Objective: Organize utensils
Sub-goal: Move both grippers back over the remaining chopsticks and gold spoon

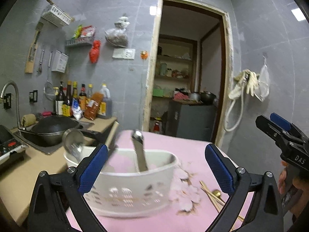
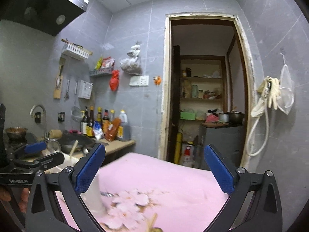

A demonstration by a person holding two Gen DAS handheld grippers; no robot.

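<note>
L gripper (image 1: 156, 166), black frame w/ blue pads, fills the bottom of L wrist view; jaws spread wide, nothing pinched. Between and just beyond the pads: white perforated plastic utensil caddy (image 1: 133, 189), lower centre, sitting on pink floral tablecloth (image 1: 193, 150). Blurred. A steel spoon-type utensil (image 1: 139, 150) stands tilted inside the caddy, bowl end up. At the caddy's L end, a steel ladle (image 1: 73, 143), also blurred; can't tell if inside or just behind.

Lower R of L view: pale wooden chopsticks (image 1: 210, 195) lying flat on the cloth beside a small gold-coloured spoon (image 1: 217, 193), both partly behind the R pad, outside the caddy.

R gripper (image 2: 154, 172), same build, bottom of R wrist view; jaws spread, empty, over the pink cloth. It also shows at R edge of L view, a hand (image 1: 289, 183) under it.

Mid distance, L side: tan countertop (image 1: 38, 164), black wok (image 1: 56, 129) in the sink area, curved steel tap (image 1: 13, 96).

Further back, centre L: cluster of dark sauce bottles (image 1: 81, 100) against grey tiled wall (image 1: 119, 19). Red bag (image 1: 95, 51) hanging on wall.

Far: open doorway (image 1: 191, 67) centre-R, shelves inside. R wall: pale gloves (image 1: 245, 85) on a hook.
</note>
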